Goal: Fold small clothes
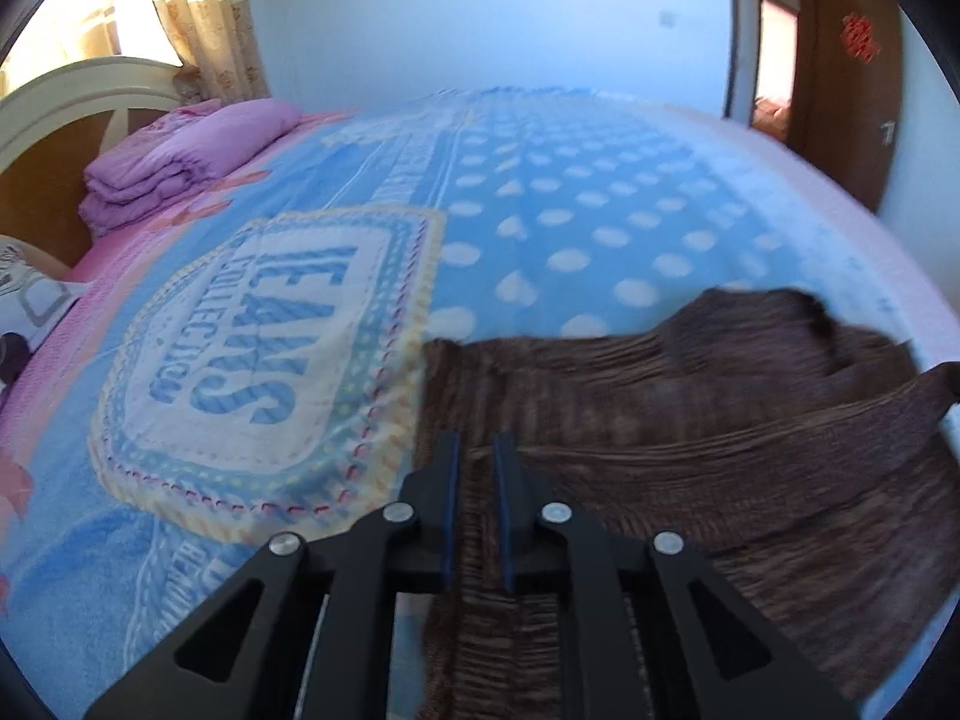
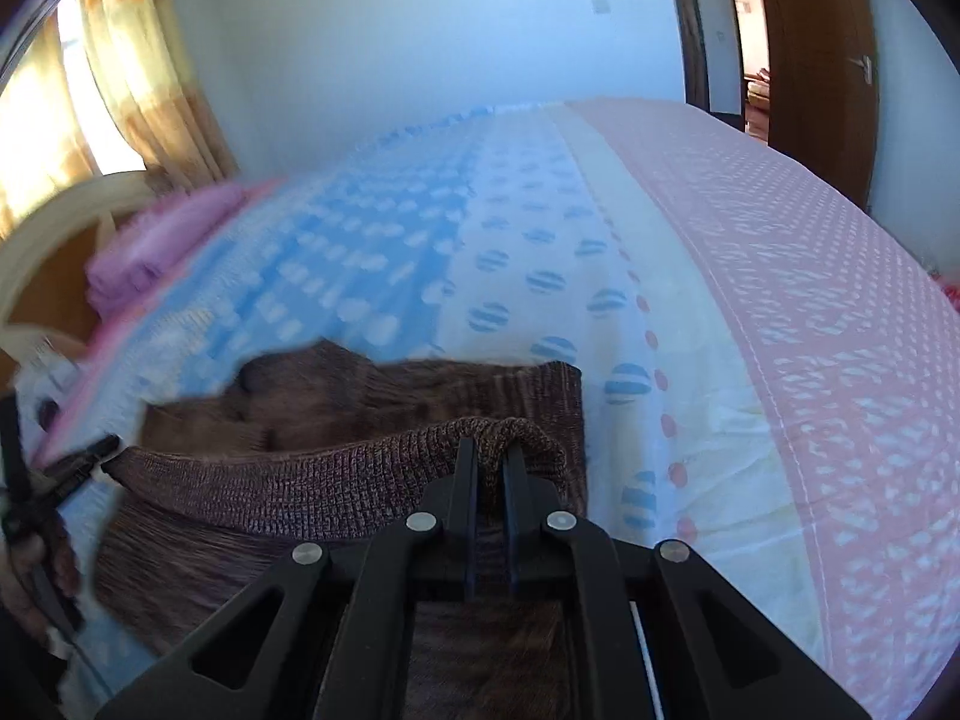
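A brown knitted garment point(image 1: 690, 420) lies on the bed and is partly lifted. In the left wrist view my left gripper point(image 1: 478, 450) is shut on the garment's left edge, with fabric running between the fingers. In the right wrist view my right gripper point(image 2: 490, 456) is shut on a bunched corner of the same brown garment point(image 2: 336, 480), and a ribbed hem stretches from it to the left. The other gripper's black frame point(image 2: 36, 492) shows at the far left of that view.
The bed has a blue polka-dot blanket point(image 1: 570, 210) with a "JEANS" patch point(image 1: 264, 336) and a pink border point(image 2: 810, 330). A folded purple quilt point(image 1: 180, 162) lies by the headboard point(image 1: 66, 96). Curtains point(image 2: 138, 72) hang at the left and a wooden door point(image 2: 822, 60) stands at the back right.
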A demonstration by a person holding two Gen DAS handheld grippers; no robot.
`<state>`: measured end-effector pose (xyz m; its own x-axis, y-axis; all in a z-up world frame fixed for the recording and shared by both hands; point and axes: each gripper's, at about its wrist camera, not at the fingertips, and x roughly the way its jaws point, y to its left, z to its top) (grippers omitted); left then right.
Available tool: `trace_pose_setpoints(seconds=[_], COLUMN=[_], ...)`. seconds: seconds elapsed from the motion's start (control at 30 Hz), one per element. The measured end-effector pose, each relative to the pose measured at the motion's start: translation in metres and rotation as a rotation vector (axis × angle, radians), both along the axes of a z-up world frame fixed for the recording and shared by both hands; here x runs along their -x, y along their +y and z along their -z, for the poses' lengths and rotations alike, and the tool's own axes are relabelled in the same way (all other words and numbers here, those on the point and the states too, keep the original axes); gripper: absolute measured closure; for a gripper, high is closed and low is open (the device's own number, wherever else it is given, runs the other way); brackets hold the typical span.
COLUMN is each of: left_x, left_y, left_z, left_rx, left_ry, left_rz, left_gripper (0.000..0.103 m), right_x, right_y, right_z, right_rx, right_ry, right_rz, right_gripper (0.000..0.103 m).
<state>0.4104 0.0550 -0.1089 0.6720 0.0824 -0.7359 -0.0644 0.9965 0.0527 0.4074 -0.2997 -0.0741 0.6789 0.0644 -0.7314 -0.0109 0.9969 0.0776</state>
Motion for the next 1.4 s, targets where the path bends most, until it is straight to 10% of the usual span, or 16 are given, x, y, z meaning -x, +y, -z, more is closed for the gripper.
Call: trace_pose_setpoints(seconds=[0.13, 0.2, 0.23, 0.33, 0.5, 0.8, 1.1, 1.27, 1.4], left_x=[0.031, 0.047, 0.049, 0.034, -0.006, -0.016, 0.079, 0.064, 0.018], left_y=[-0.003, -0.018, -0.026, -0.047, -0.035, 0.043, 0.044, 0.019, 0.007], left_z=[-0.005, -0.002, 0.003, 0.022, 0.009, -0.013, -0.007, -0.002, 0.005], left_rx=[-0.011, -0.116, -0.177, -0.342, -0.441, -0.277, -0.041, -0.024, 0.044], left_ry=[-0.032, -0.05, -0.039, 0.0, -0.055, -0.008, -0.06, -0.053, 0.002], left_rz=[0.067, 0.139, 0.168, 0.21, 0.051, -0.144, -0.062, 0.047, 0.068], left_gripper=[0.056, 0.016, 0.015, 0.015, 0.015, 0.016, 0.017, 0.048, 0.049], right_x=[0.013, 0.021, 0.021, 0.008, -0.029, -0.027, 0.056, 0.089, 0.1], right_y=[0.013, 0.026, 0.036, 0.052, 0.048, 0.002, -0.029, -0.021, -0.016], right_z=[0.005, 0.011, 0.019, 0.037, 0.003, -0.028, -0.003, 0.004, 0.008], right_rx=[0.11, 0.211, 0.308, 0.495, 0.482, 0.316, 0.001, -0.017, 0.03], right_ry=[-0.005, -0.011, 0.011, 0.035, -0.014, -0.046, 0.003, -0.03, -0.088], right_rz=[-0.06, -0.107, -0.128, -0.151, -0.061, 0.066, 0.033, 0.031, 0.042], right_gripper=[0.029, 0.025, 0.025, 0.025, 0.025, 0.025, 0.025, 0.025, 0.025])
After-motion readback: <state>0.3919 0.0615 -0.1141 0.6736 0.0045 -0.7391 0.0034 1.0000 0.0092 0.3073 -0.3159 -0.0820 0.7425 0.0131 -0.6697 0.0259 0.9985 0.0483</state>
